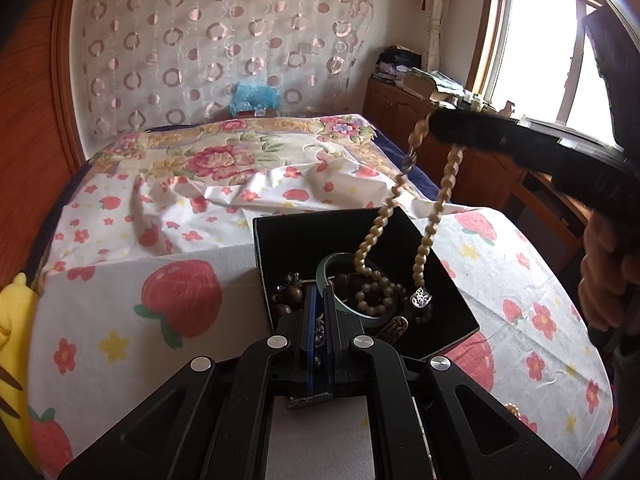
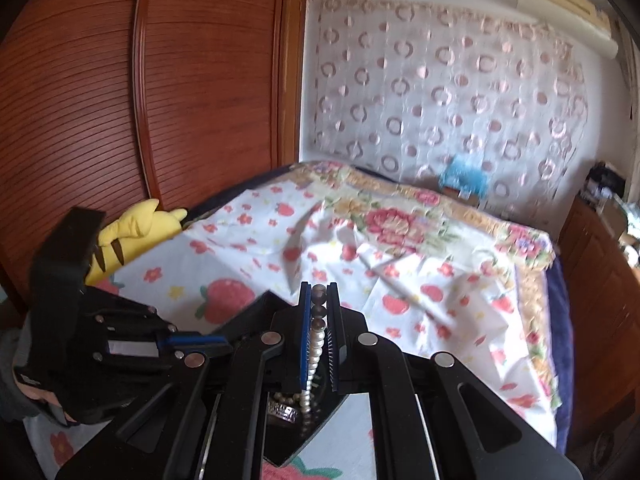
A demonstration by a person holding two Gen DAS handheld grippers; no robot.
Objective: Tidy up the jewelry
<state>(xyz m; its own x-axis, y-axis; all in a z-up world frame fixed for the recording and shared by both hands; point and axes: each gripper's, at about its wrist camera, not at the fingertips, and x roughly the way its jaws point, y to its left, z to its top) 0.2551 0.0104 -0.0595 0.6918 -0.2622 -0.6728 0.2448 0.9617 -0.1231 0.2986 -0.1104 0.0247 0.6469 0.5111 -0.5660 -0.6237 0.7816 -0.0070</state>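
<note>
No readable text, label, brand, number or sign in either view. Small labels on the box (image 1: 256,112) at the bed's far end too blurred to read; spines of the books (image 1: 416,78) on the cabinet likewise illegible.

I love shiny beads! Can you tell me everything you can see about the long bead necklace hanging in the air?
The pearl necklace is a long string of round, cream-gold beads that look pearly. It hangs in two strands from the right gripper, whose jaws are shut on it. One strand carries a small dark ornament partway down; the other ends in a silvery filigree piece. Its lower end coils in the black jewelry box, lying among a pale green bangle and dark brown wooden beads.
</note>
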